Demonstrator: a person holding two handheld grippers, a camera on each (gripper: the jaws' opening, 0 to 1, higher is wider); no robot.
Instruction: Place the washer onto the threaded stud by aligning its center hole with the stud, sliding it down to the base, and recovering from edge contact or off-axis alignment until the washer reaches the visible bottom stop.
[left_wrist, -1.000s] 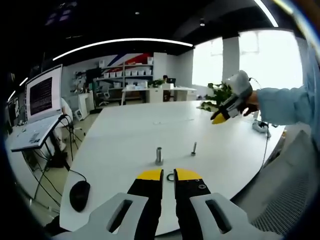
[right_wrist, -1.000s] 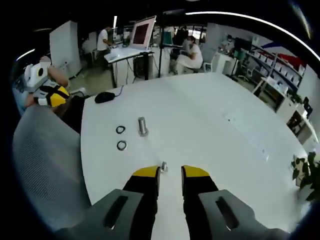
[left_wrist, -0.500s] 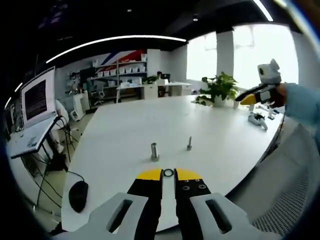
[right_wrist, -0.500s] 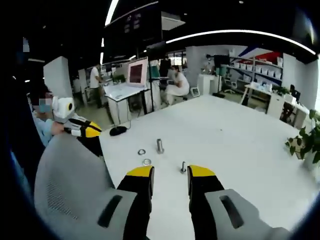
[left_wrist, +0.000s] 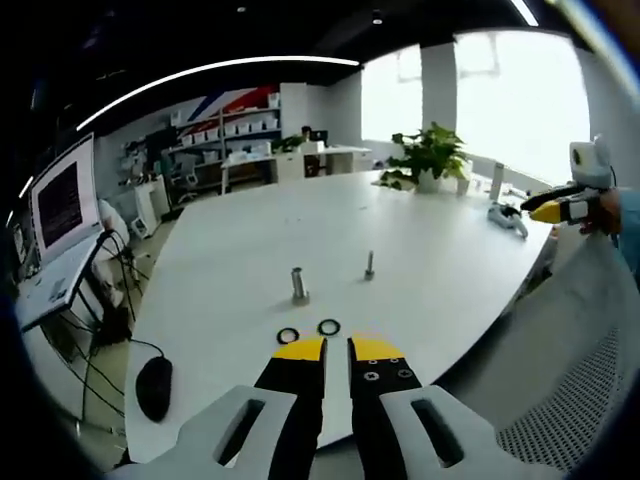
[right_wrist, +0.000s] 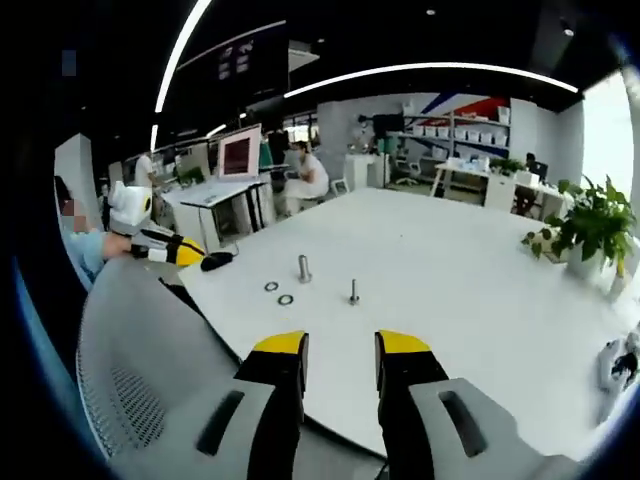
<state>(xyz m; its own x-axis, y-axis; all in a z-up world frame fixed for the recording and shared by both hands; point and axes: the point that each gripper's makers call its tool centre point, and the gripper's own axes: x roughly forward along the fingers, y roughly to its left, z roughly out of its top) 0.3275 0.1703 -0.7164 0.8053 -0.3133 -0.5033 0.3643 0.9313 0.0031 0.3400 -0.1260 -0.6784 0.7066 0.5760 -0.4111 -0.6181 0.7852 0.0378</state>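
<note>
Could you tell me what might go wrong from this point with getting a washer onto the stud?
Both washers lie flat on the white table, so the left tongs, nearly shut, may slide one rather than lift it. Two studs stand close: the slim stud and the thicker stud, inviting a mix-up.

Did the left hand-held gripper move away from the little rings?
Yes. The left hand-held gripper pulled back from the washers; they lay between its tips, now they're clear ahead.
</note>
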